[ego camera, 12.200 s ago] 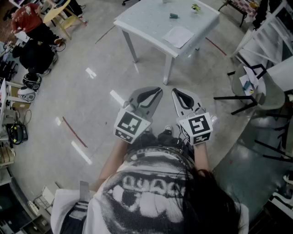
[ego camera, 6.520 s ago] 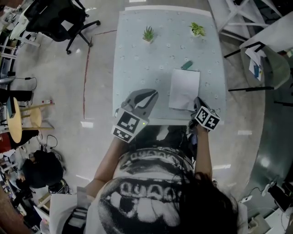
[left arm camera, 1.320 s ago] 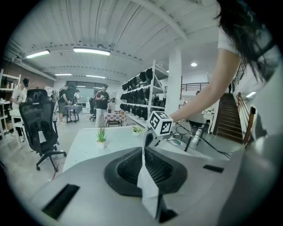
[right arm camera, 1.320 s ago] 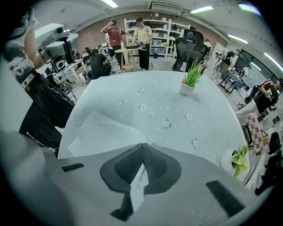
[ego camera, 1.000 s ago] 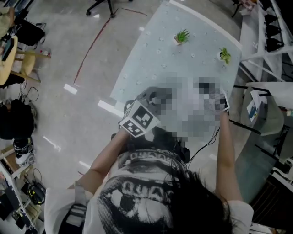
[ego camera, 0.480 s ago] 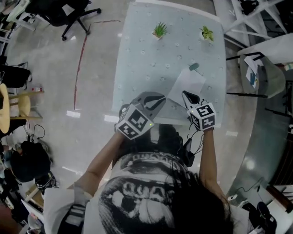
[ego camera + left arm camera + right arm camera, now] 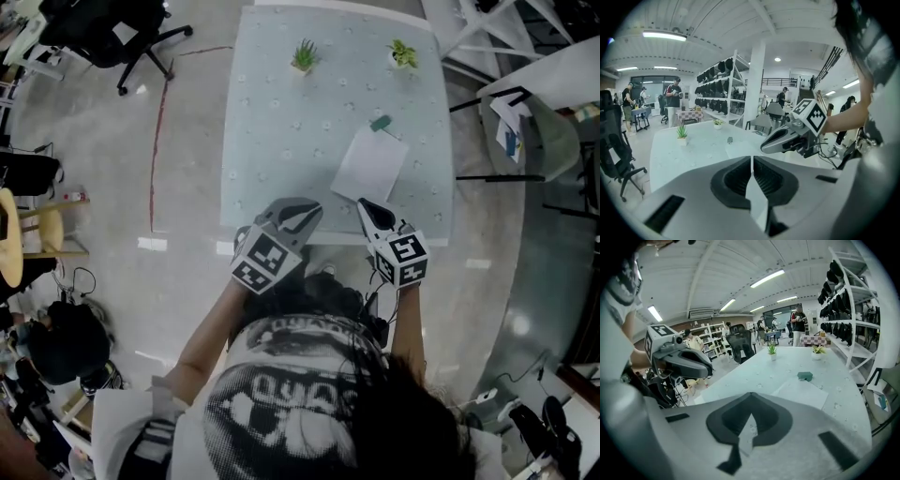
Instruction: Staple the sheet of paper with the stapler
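There is one table (image 7: 272,159). On it lies one paper (image 7: 370,166), near the right side. One green stapler (image 7: 380,123) sits just by the paper's far corner (it is very small). Two plants stand at the far end, a left plant (image 7: 304,56) and a right plant (image 7: 403,54). There are two grippers. The left gripper (image 7: 311,207) and the right gripper (image 7: 366,204) hang side by side at the table's near edge. Both have their jaws pressed together, with nothing in them.
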The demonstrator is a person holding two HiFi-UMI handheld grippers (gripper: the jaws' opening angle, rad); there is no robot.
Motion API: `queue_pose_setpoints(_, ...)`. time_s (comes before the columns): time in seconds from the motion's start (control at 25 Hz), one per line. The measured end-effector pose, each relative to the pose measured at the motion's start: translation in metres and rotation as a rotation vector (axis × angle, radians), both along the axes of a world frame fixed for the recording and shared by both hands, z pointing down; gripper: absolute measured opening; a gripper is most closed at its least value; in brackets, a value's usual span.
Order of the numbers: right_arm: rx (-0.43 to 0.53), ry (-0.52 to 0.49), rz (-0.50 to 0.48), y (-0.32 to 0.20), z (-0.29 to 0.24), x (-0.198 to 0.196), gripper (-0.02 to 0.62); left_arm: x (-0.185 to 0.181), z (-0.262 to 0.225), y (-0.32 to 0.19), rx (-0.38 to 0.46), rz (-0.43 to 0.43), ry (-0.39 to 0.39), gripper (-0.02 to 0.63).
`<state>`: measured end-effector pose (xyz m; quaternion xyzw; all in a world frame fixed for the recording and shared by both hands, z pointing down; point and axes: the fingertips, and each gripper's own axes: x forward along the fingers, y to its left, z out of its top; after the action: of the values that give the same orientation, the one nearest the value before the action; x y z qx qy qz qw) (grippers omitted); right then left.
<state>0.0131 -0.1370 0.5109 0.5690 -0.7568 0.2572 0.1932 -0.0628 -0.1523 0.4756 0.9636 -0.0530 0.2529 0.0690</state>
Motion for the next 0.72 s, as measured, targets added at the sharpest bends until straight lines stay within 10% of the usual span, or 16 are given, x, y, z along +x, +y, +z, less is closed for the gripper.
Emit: queue_pose_setpoints(0.72,0.168,-0.013,-0.106,0.137,-0.048,-0.021,-0.003,0.000,-0.017,0.141,0.067,-0.070,-0.022,0.015)
